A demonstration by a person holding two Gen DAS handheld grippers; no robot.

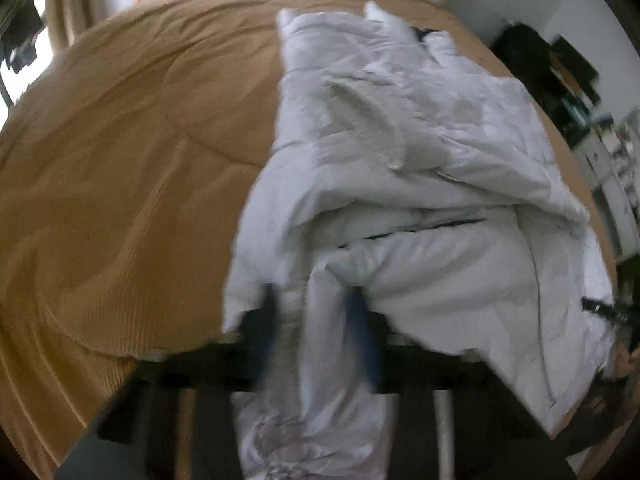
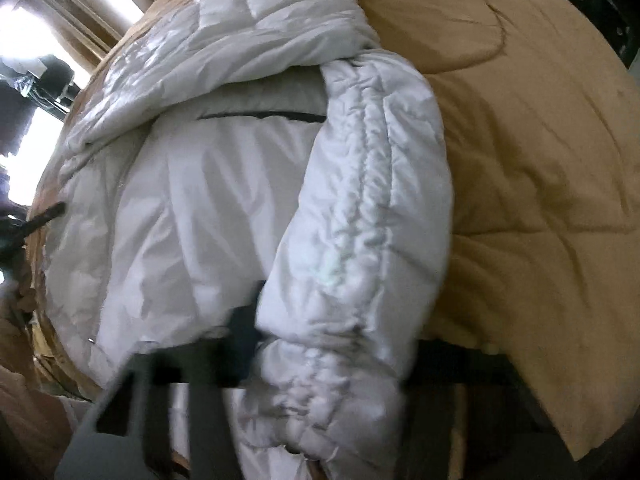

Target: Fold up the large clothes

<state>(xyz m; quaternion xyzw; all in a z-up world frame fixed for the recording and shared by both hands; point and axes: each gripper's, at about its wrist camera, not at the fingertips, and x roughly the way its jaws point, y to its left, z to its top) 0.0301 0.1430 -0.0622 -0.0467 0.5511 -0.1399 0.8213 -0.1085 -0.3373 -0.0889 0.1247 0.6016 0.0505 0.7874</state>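
A white puffer jacket (image 1: 400, 152) lies crumpled on a tan quilted bedcover (image 1: 120, 160). In the left wrist view my left gripper (image 1: 314, 320) sits at the jacket's near edge. Its dark fingers (image 1: 268, 320) are pinched on a fold of white fabric that hangs down between them. In the right wrist view the jacket (image 2: 180, 208) fills the left half, with a padded sleeve (image 2: 360, 200) running down the middle. My right gripper (image 2: 320, 332) is shut on the sleeve near its gathered cuff. Only one finger (image 2: 244, 328) shows; the sleeve covers the other.
The tan bedcover (image 2: 540, 160) spreads wide beside the jacket on both sides. A curtain and bright window (image 1: 60, 0) stand beyond the bed's far left. Dark furniture and shelves (image 1: 560, 80) line the right side. A dark strap or tool tip (image 2: 44, 216) pokes in at the jacket's left edge.
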